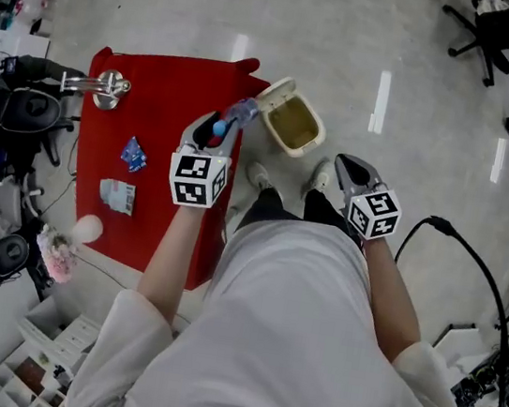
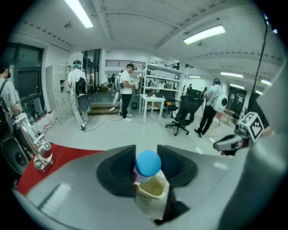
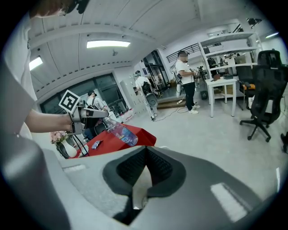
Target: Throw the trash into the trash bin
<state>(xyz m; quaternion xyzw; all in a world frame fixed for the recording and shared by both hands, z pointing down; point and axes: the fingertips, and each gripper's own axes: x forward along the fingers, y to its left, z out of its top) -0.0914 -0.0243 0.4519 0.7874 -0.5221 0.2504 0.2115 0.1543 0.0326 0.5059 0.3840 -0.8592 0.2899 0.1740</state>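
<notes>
One plastic bottle (image 1: 241,111) is pinched near its blue cap by the left gripper (image 1: 216,130), base pointed at the one trash bin (image 1: 320,132) just beside; the right gripper (image 1: 350,168) is held with jaws pressed together, empty

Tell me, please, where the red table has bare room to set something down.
Bare: the red table's far strip right of the silver metal fixture, and the near patch right of the white packet. Crowded: its left side, with blue wrapper, packet and white flower vase.
</notes>
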